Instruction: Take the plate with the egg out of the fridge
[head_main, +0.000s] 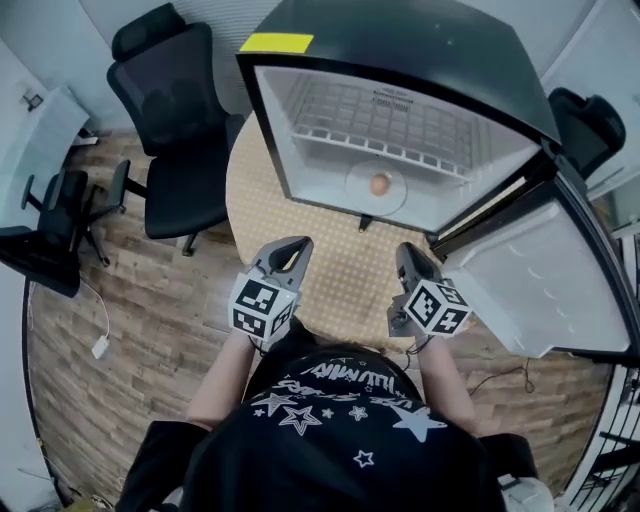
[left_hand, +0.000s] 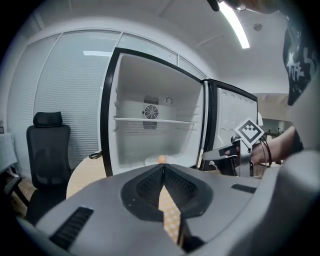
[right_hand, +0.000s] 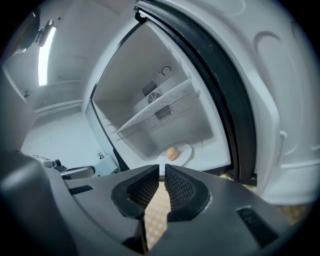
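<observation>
A brown egg lies on a white plate on the floor of the open fridge, below its wire shelf. Both grippers hover over the round table, in front of the fridge opening and short of the plate. My left gripper is shut with nothing in it; in its own view the left gripper points at the egg. My right gripper is also shut and empty. From the right gripper the egg and plate show just beyond the tips.
The fridge stands on a round table with a yellow checked top. Its door hangs open to the right, close beside my right gripper. Black office chairs stand at the left and the far right. The floor is wood.
</observation>
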